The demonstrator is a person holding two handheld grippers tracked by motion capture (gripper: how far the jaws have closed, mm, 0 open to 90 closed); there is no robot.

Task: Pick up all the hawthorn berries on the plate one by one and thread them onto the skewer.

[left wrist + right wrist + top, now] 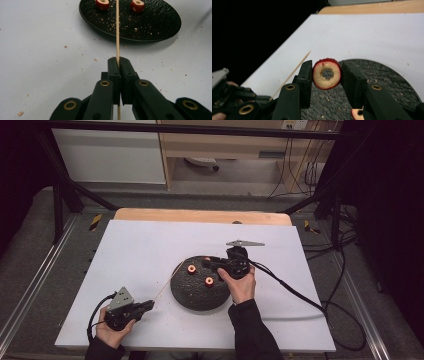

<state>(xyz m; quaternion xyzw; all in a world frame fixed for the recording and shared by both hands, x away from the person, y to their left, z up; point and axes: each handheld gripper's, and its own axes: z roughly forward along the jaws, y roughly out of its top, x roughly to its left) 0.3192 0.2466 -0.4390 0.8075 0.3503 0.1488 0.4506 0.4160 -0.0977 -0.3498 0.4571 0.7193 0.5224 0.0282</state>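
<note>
The right hand-held gripper [326, 74] is clamped on a red-skinned, pale-fleshed ring of cored fruit [326, 74], held edge-on between its black jaws above the far part of a round black textured plate [197, 295]. Two more red fruit rings [190, 269] [209, 281] lie on that plate at the middle of the white counter [150, 245]. At the near left, the left hand-held gripper [119, 65] is closed tight on a thin wooden skewer [117, 32], which points right and away toward the plate, its tip reaching over the plate's left rim.
</note>
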